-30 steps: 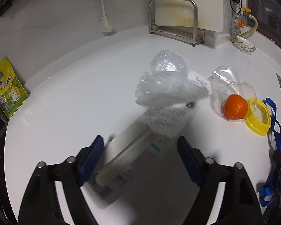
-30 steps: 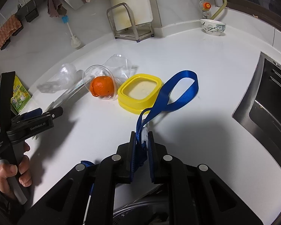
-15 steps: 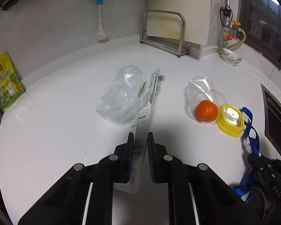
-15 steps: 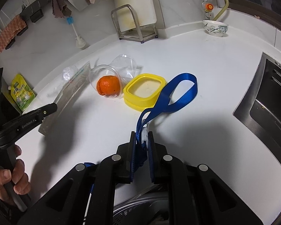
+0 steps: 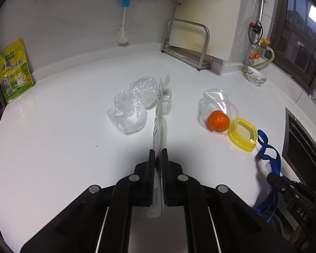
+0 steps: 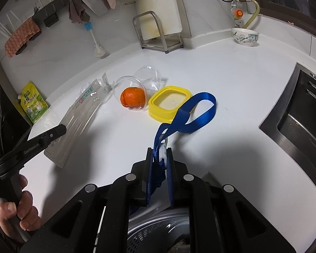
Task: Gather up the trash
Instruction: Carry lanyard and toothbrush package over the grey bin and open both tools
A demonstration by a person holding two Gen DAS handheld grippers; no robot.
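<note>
My left gripper [image 5: 158,154] is shut on a flat clear plastic package [image 5: 160,116], held edge-on above the white counter; the package also shows in the right wrist view [image 6: 80,118]. A crumpled clear plastic bag [image 5: 132,105] lies on the counter just left of it. A clear cup [image 5: 219,113] on its side holds an orange [image 5: 218,120], next to a yellow lid [image 5: 243,135]. My right gripper [image 6: 160,154] is shut on a blue strap [image 6: 191,113] over a metal bin [image 6: 158,232] at the counter's front edge.
A yellow-green pouch [image 5: 13,71] leans at the back left. A metal rack with a cutting board [image 5: 189,42] and a small bowl [image 5: 256,78] stand at the back. A sink [image 6: 301,113] lies to the right.
My left gripper closed on the plastic package and lifted it off the counter, turning it edge-on. The right gripper stays shut on the blue strap and has barely moved.
</note>
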